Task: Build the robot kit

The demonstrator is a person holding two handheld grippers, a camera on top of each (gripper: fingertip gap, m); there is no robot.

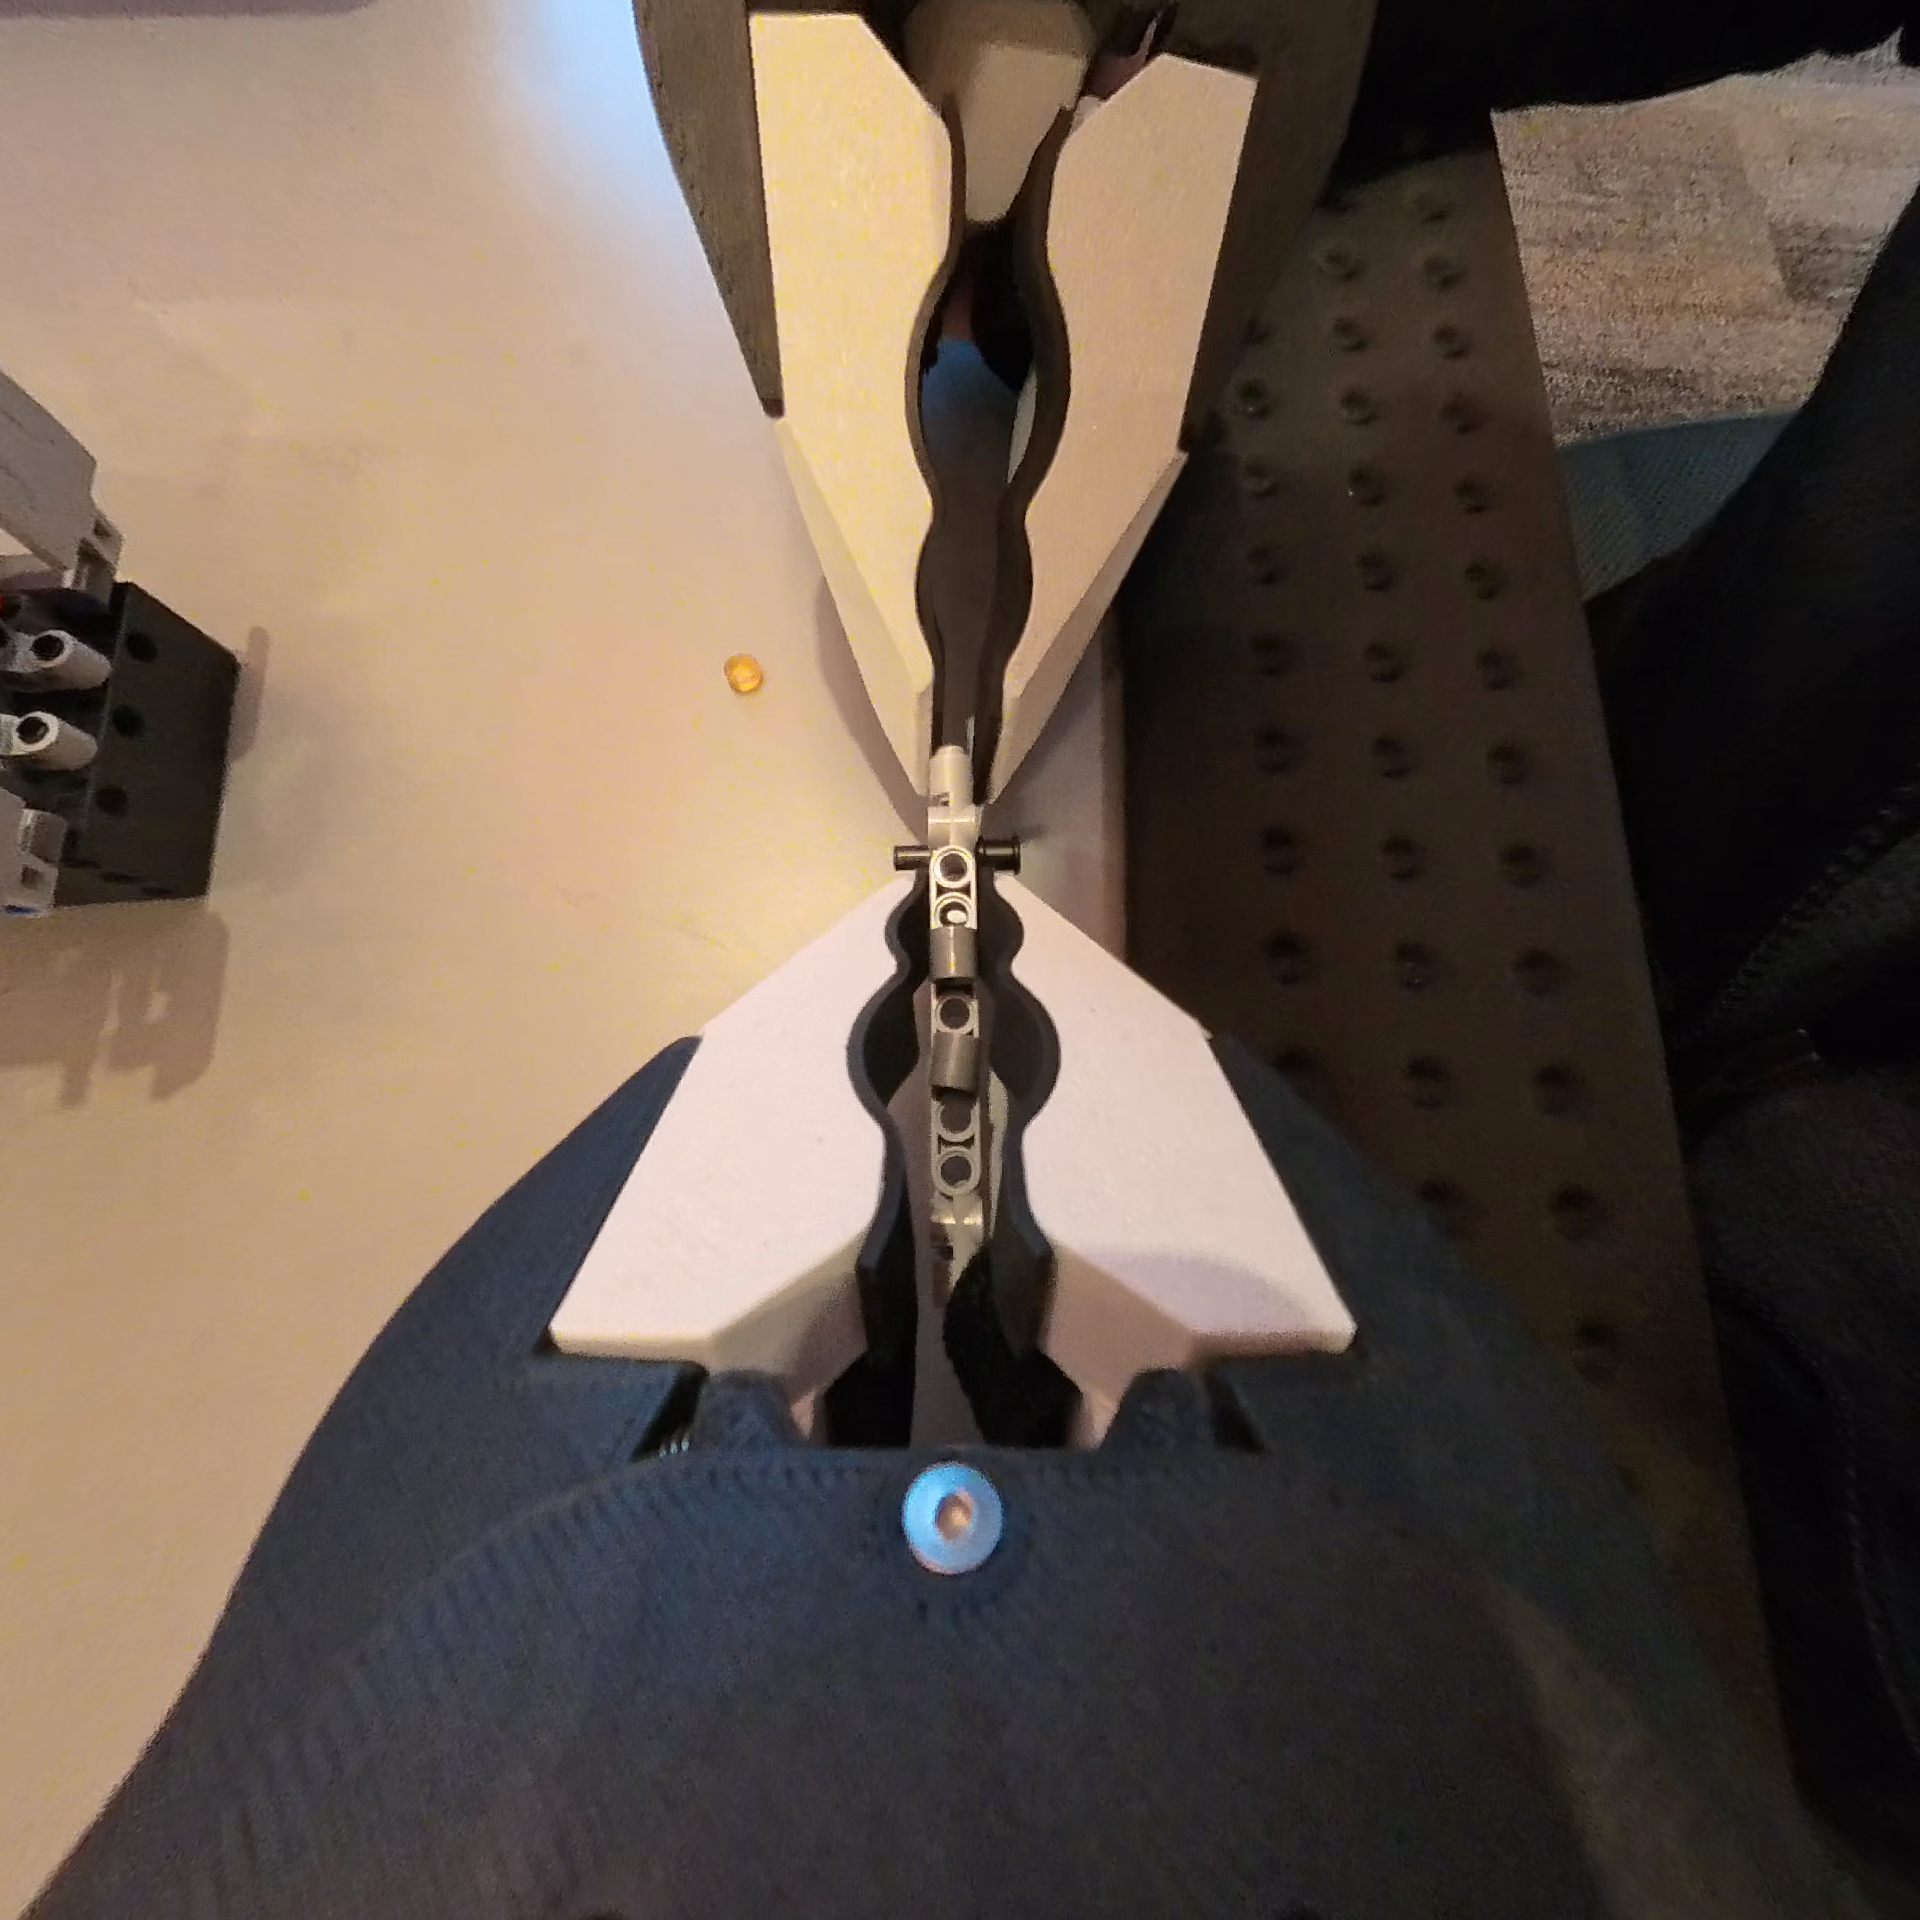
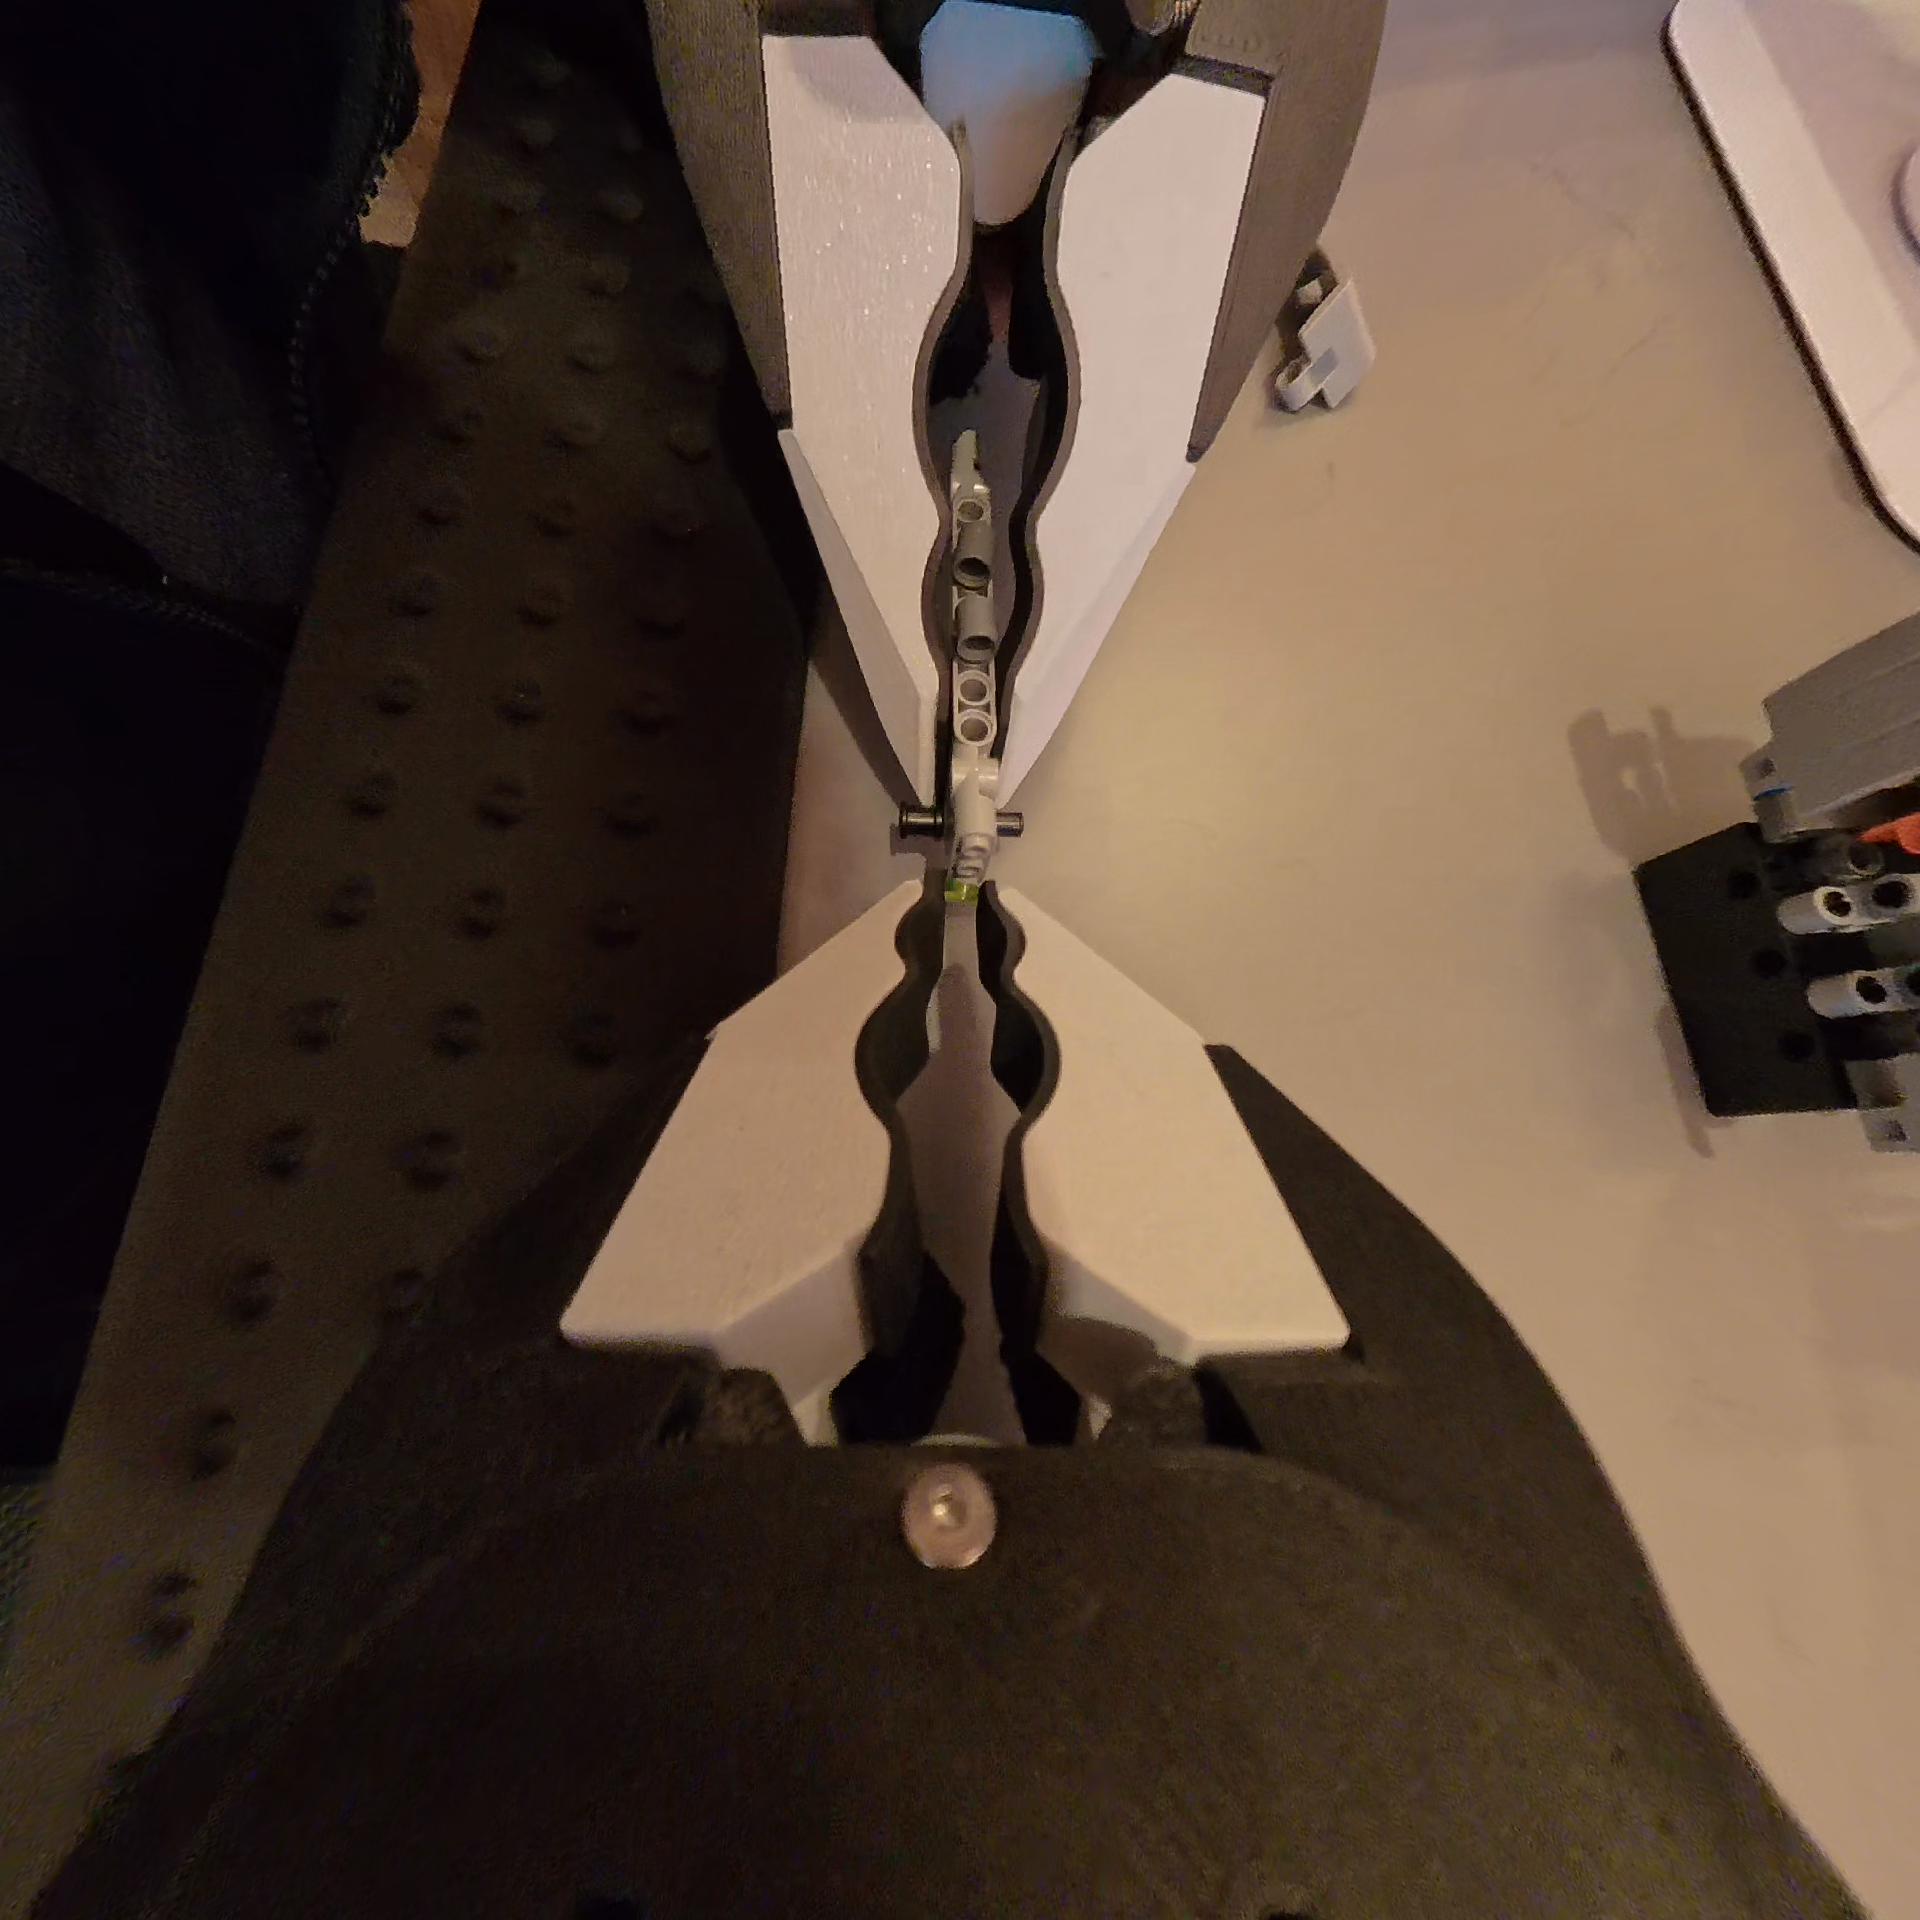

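My left gripper (image 1: 954, 914) is shut on a grey beam with round holes (image 1: 958, 1049), which lies lengthwise between its black pads with two dark grey bushes on it. My right gripper (image 2: 961, 902) meets it tip to tip and is shut on a light grey connector (image 2: 975, 805) with a small yellow-green bit at its tip. A thin black pin (image 1: 956, 854) crosses the joint where the connector meets the beam's end. In the right wrist view the beam (image 2: 975, 644) shows inside the left gripper (image 2: 961, 774). In the left wrist view the right gripper (image 1: 961, 764) comes in from the top.
A black block with grey pins and a grey part on top stands on the white table (image 1: 114, 748), (image 2: 1787, 966). A small orange stud (image 1: 744, 672) lies loose. A dark studded mat (image 1: 1382, 727), (image 2: 499, 727) runs alongside. A small light grey piece (image 2: 1325, 348) and a white board (image 2: 1818, 260) lie farther off. The grippers are tip to tip, or close to it.
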